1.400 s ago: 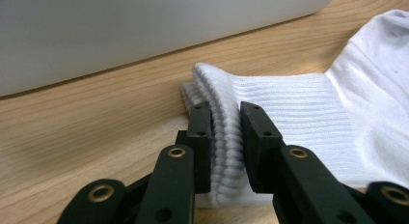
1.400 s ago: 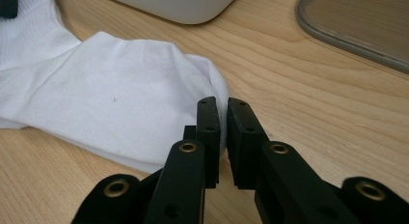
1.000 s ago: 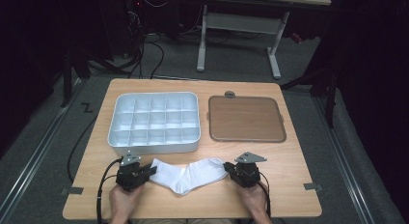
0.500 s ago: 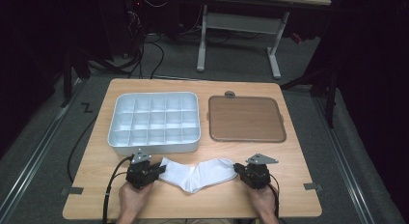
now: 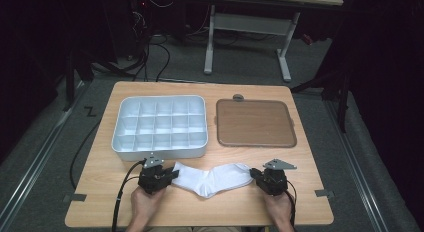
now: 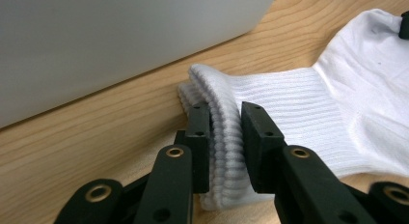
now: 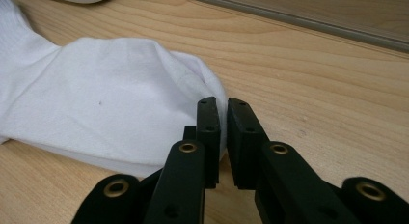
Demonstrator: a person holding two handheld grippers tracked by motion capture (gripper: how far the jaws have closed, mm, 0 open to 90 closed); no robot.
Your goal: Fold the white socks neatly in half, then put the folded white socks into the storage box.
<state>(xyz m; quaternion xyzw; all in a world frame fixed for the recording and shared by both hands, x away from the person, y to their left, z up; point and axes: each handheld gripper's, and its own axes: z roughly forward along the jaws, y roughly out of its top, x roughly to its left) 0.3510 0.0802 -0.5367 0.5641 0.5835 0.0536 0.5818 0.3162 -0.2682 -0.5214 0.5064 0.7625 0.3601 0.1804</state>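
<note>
White sock (image 5: 212, 178) lies flat on the table's (image 5: 300, 212) near edge before the compartment tray (image 5: 160, 127), its ribbed cuff clamped in the left gripper (image 6: 225, 137), its toe apparently pinched in the near-shut right gripper (image 7: 223, 119); stretching step under way, folding judged next.

A white compartment tray (image 5: 160, 127) sits beside a brown lid (image 5: 255, 123) on the wooden table (image 5: 305, 162).

From the left tool's camera I get the tray's (image 6: 120, 45) wall blurred and cut off at the top edge; my forearms leave the high view's bottom; the sock's (image 7: 96, 108) cuff end runs off the right view's left edge.
</note>
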